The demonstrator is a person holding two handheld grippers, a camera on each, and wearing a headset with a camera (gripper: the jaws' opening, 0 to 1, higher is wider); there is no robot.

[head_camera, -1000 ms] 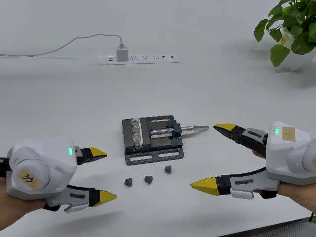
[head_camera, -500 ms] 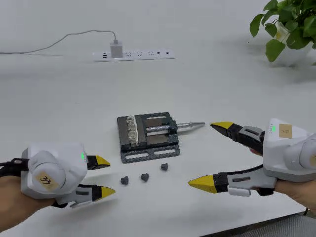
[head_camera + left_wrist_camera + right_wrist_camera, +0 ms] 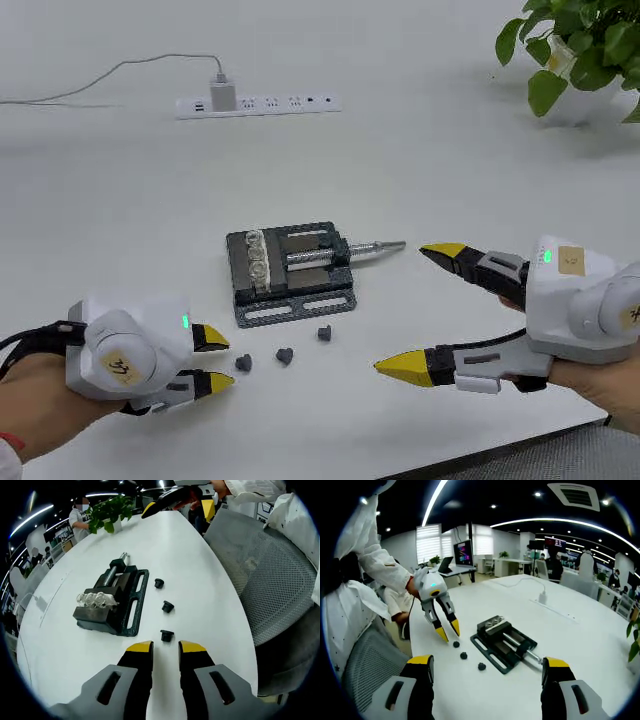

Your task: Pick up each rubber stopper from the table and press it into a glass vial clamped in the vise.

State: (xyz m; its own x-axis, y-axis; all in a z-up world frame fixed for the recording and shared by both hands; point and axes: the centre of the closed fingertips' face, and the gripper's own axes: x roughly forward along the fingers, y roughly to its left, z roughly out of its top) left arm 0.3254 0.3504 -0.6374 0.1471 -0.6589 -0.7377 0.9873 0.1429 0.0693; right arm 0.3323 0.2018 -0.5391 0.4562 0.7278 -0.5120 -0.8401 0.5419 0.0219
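Observation:
A black vise (image 3: 290, 272) sits mid-table with clear glass vials (image 3: 258, 262) clamped in a row at its left end. Three dark rubber stoppers lie in front of it: one (image 3: 244, 363), a second (image 3: 285, 355) and a third (image 3: 324, 333). My left gripper (image 3: 218, 358) is open by a narrow gap, and the nearest stopper (image 3: 166, 635) lies just ahead of its yellow tips, untouched. My right gripper (image 3: 408, 308) is wide open to the right of the vise (image 3: 505, 642), holding nothing. The left gripper (image 3: 445, 625) hangs over the stoppers (image 3: 464, 655).
A white power strip (image 3: 258, 103) with a plugged charger (image 3: 222, 96) lies at the back. A potted plant (image 3: 580, 50) stands at the far right. The table's front edge runs close below my hands, with a mesh chair (image 3: 260, 580) beyond it.
My left gripper has slid right toward the nearest stopper, and its jaws have narrowed. The right gripper stays wide open, in much the same place. The head camera has shifted.

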